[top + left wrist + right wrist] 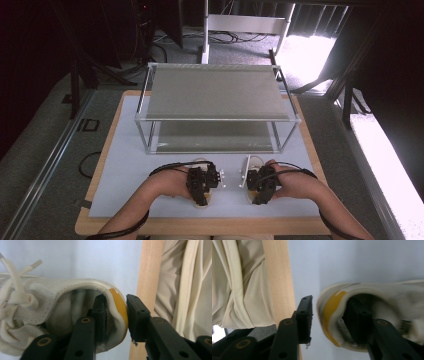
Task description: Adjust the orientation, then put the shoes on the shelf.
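Two white lace-up shoes with yellow heel patches lie on the pale mat near the table's front edge. The left shoe point(50, 290) has its laces toward the left in the left gripper view. My left gripper point(116, 302) has one jaw inside the shoe and the other pressed against the yellow heel point(120, 307), shut on it. My right gripper point(330, 302) straddles the heel of the right shoe point(387, 290), one jaw inside and the outer jaw a small gap off the yellow patch, open. From above, the left gripper point(202, 182) and right gripper point(260, 182) sit side by side over the shoes.
A two-level rack point(215, 92) with a metal frame and grey shelves stands at the back of the mat point(125, 170). The table's wooden edge point(147, 270) runs close behind both heels, with the person's cream clothing point(237, 277) just beyond it.
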Demonstrator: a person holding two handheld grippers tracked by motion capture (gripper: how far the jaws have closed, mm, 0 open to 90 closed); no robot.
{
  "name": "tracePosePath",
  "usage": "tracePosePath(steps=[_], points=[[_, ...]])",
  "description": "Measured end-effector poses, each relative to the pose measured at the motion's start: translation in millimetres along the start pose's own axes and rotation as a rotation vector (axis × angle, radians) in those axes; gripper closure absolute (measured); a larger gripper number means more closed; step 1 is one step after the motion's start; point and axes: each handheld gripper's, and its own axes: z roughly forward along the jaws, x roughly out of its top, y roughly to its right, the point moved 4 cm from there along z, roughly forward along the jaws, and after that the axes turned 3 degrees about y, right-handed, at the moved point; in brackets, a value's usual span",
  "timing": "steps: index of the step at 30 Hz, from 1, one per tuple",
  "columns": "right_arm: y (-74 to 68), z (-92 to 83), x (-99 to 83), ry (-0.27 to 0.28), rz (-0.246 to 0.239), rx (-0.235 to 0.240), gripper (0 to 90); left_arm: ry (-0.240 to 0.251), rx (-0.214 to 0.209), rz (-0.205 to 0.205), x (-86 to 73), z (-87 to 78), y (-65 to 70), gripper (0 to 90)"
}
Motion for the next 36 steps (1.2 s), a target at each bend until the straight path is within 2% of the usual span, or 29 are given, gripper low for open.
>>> tracePosePath(steps=[1, 3, 6, 9, 10, 13, 16, 17, 19, 20, 22, 25, 26, 29, 32, 35, 36], points=[[0.2, 1.8, -0.8, -0.007, -0.009, -0.009, 61.5, -0.002, -0.001, 0.011, 0.1, -0.2, -0.7, 72.1], [0.1, 4.1, -3.0, -0.014, 0.011, -0.018, 64.7, -0.001, -0.007, 0.005, 0.2, -0.2, -1.2, 72.9], [1.0, 3.1, -4.6, 0.003, 0.025, -0.007, 69.4, 0.005, -0.026, 0.001, 0.3, 0.0, -2.4, 73.8], [0.1, 2.2, -4.9, 0.003, 0.000, -0.012, 71.2, 0.014, -0.032, 0.014, 0.6, 0.0, -2.9, 75.5], [-0.9, 2.3, -5.1, -0.013, 0.002, 0.009, 73.4, 0.029, -0.034, 0.019, 1.3, -1.2, -4.4, 75.8], [-2.3, 1.2, -3.5, -0.003, -0.016, 0.033, 74.7, 0.053, -0.028, 0.038, 3.5, -4.6, -6.1, 76.1], [-0.9, 0.7, -4.7, -0.009, -0.047, 0.014, 74.6, 0.075, -0.018, 0.047, 6.4, -7.9, -8.8, 76.2], [-0.9, 0.7, -4.7, -0.009, -0.047, 0.014, 74.6, 0.084, -0.005, 0.061, 8.0, -9.3, -10.6, 76.2], [2.7, 0.0, -5.5, -0.007, -0.058, -0.001, 74.7, 0.101, 0.007, 0.068, 10.9, -11.2, -15.0, 76.3], [6.3, -1.7, -6.2, -0.008, -0.051, -0.009, 74.7, 0.107, 0.028, 0.073, 14.5, -11.6, -20.1, 76.4], [11.7, -3.6, -7.1, -0.006, -0.046, -0.023, 74.8, 0.115, 0.043, 0.077, 18.4, -11.9, -24.4, 76.4], [18.0, -5.9, -8.6, -0.007, -0.048, -0.048, 74.8, 0.140, 0.042, 0.081, 21.9, -12.7, -28.2, 76.4], [23.5, -9.1, -9.9, -0.001, -0.038, -0.062, 74.8, 0.148, 0.044, 0.093, 24.9, -13.0, -32.6, 76.4], [27.1, -10.6, -10.1, 0.003, -0.045, -0.069, 74.7, 0.152, 0.045, 0.095, 26.8, -13.0, -35.7, 76.4], [42.3, -16.9, -9.1, 0.004, -0.064, -0.105, 75.2, 0.146, 0.051, 0.090, 34.9, -14.4, -47.2, 76.4], [46.9, -19.0, -7.9, -0.005, -0.079, -0.113, 75.1, 0.152, 0.061, 0.091, 37.9, -15.7, -52.1, 76.4], [49.1, -19.8, -7.0, -0.007, -0.079, -0.115, 75.2, 0.147, 0.069, 0.103, 39.1, -16.1, -54.2, 76.4]])
